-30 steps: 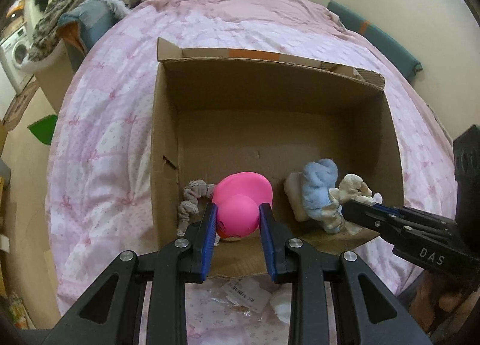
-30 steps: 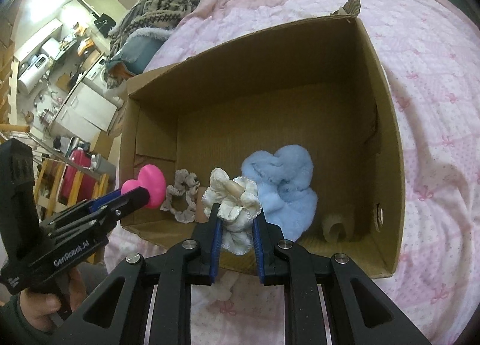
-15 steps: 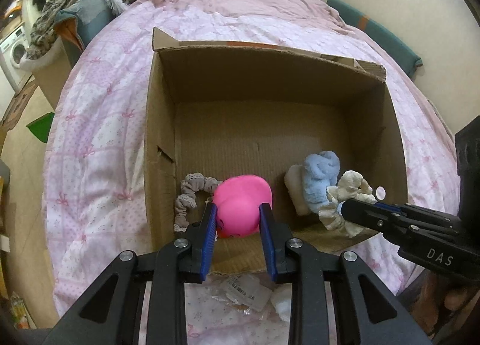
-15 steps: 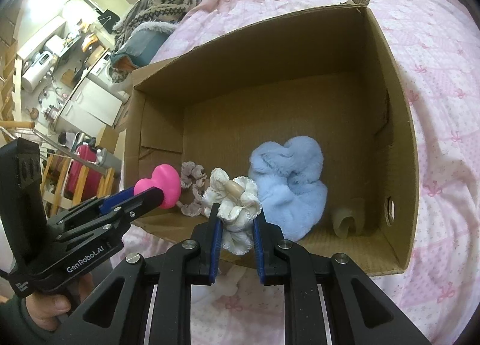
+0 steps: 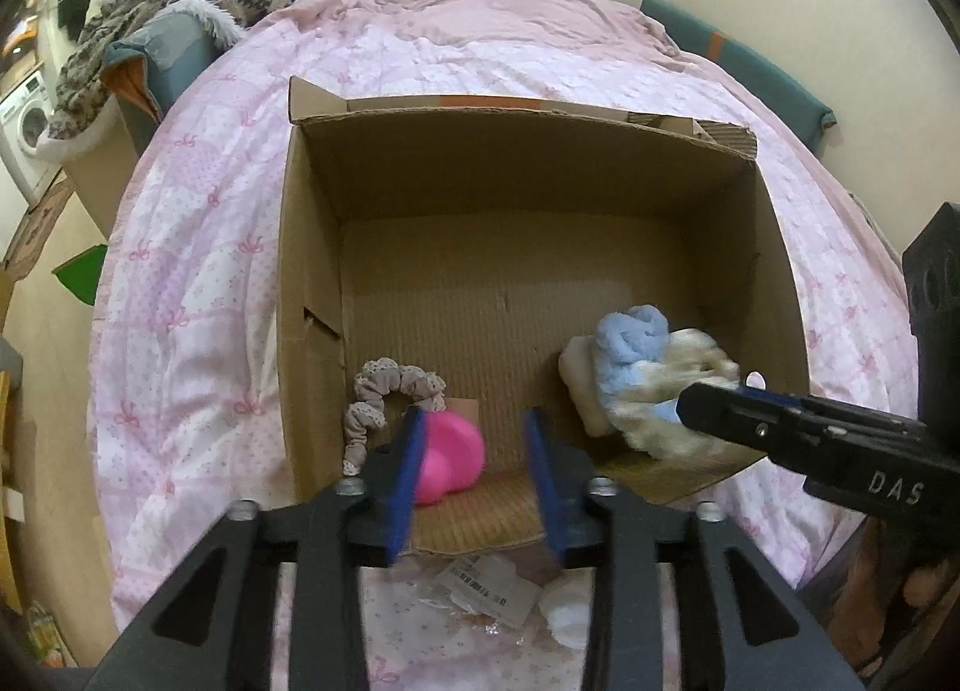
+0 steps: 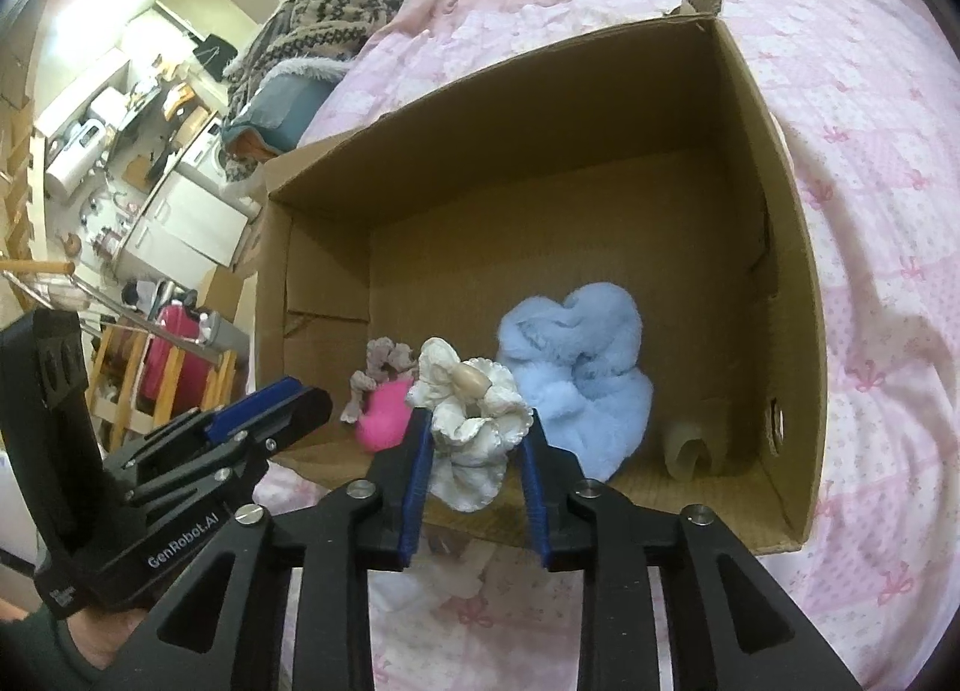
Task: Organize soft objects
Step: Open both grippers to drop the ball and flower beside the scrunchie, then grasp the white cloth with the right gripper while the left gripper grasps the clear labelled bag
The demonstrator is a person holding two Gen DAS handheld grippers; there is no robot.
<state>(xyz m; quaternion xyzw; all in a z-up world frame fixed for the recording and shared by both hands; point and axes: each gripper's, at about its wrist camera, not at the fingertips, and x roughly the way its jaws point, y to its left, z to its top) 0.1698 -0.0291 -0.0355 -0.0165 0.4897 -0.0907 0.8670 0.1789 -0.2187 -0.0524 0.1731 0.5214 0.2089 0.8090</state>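
Left claw (image 5: 474, 463) gapes over the cardboard box (image 5: 312, 271), the pink plush heart (image 5: 450, 457) lying loose inside against its near-left corner. Right claw (image 6: 477, 463) seems only loosely closed around the cream scrunchie (image 6: 471, 427), beside the blue scrunchie (image 6: 576, 379).

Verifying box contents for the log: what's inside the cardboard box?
Pink toy, grey scrunchie, blue fluffy scrunchie, a beige piece in the right corner. White scrunchie sits between the right tongs at the near edge. Whatever lies under the blue one is hidden.
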